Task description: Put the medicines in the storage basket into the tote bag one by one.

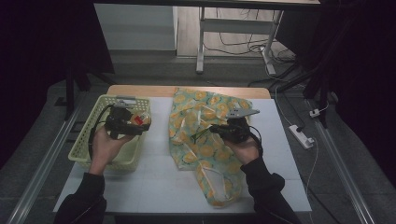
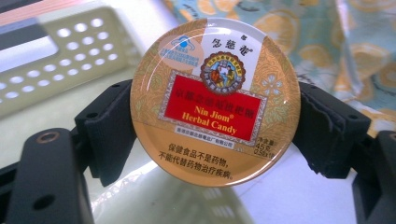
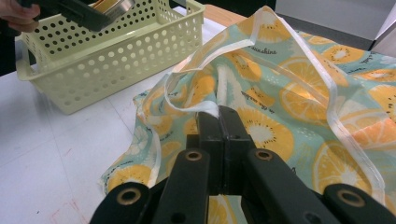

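Left gripper view: a round Nin Jiom herbal candy tin [image 2: 215, 100] is clamped edge-on between the jaws of the left gripper [image 2: 215, 126], raised above the pale yellow perforated basket [image 1: 105, 154]. The jaws of the right gripper [image 3: 218, 116] are pressed together on the rim of the orange-print fabric bag [image 3: 280, 93], which is held lifted from the white table [image 1: 154, 182]. For a clean transfer, the mouth should be held wide and taut, and the tin released only once it is inside the opening.
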A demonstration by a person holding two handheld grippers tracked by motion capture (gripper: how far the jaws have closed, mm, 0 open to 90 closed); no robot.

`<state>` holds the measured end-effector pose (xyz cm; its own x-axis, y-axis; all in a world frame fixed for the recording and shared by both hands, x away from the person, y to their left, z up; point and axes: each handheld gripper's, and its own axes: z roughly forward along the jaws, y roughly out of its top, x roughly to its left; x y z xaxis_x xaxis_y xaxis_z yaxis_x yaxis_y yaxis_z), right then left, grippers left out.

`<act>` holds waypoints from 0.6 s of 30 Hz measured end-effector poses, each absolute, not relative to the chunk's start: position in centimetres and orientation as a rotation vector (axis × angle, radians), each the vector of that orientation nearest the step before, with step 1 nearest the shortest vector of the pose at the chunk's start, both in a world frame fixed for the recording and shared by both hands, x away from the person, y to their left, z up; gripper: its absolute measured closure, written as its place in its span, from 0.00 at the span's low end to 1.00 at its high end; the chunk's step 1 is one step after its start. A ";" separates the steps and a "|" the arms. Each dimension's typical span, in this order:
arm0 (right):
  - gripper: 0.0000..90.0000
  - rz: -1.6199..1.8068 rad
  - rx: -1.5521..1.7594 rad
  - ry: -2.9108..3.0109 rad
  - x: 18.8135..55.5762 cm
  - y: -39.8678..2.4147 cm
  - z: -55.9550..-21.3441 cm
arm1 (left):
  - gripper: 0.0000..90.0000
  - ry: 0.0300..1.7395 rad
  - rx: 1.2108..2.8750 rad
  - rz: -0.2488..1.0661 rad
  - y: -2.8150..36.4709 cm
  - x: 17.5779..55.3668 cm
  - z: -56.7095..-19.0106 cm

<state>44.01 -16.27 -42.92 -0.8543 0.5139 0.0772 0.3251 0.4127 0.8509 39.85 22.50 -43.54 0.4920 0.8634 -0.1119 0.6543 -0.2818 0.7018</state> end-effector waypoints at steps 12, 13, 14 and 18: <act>0.99 1.424 0.746 2.467 44.1 -16.4 -42.9 | 0.23 1.135 2.072 0.310 19.6 38.8 -43.3; 0.99 1.425 0.747 2.466 44.1 -16.4 -42.9 | 0.23 1.126 2.078 0.306 19.3 38.7 -43.2; 0.99 1.425 0.748 2.466 44.1 -16.4 -42.8 | 0.23 1.114 2.084 0.298 19.0 38.6 -43.2; 0.99 1.425 0.749 2.465 44.1 -16.5 -42.8 | 0.23 1.073 2.104 0.279 17.9 38.3 -43.2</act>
